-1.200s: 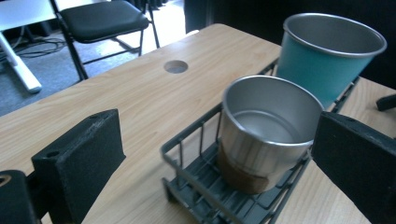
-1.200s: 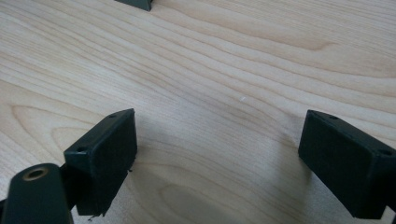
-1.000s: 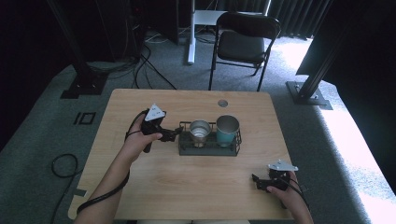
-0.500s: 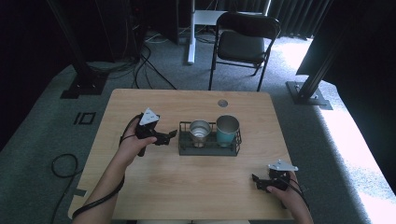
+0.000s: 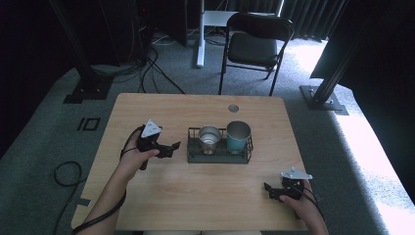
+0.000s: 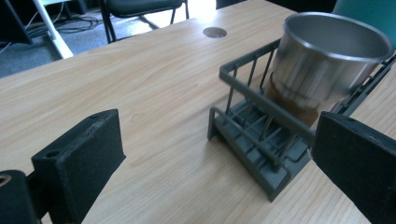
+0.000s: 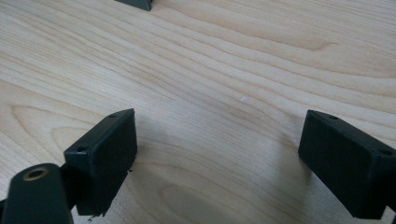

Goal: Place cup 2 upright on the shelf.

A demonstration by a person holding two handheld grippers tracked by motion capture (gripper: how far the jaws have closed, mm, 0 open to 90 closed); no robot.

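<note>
Left gripper (image 5: 172, 147): jaws spread wide, nothing between them, at 9 o'clock of the rack (image 5: 219, 155).
Steel cup (image 5: 210, 137): upright in the rack's left half, teal cup (image 5: 238, 135) at its 3 o'clock.
Right gripper (image 5: 268, 189): released, low over bare table (image 5: 205, 196), at 5 o'clock of the rack.

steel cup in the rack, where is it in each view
High view: steel cup sits mid-table, in the left half of the wire rack.
Left gripper view: upper right, tilted.
Right gripper view: not in it.
Shared landmark: the rack.
</note>
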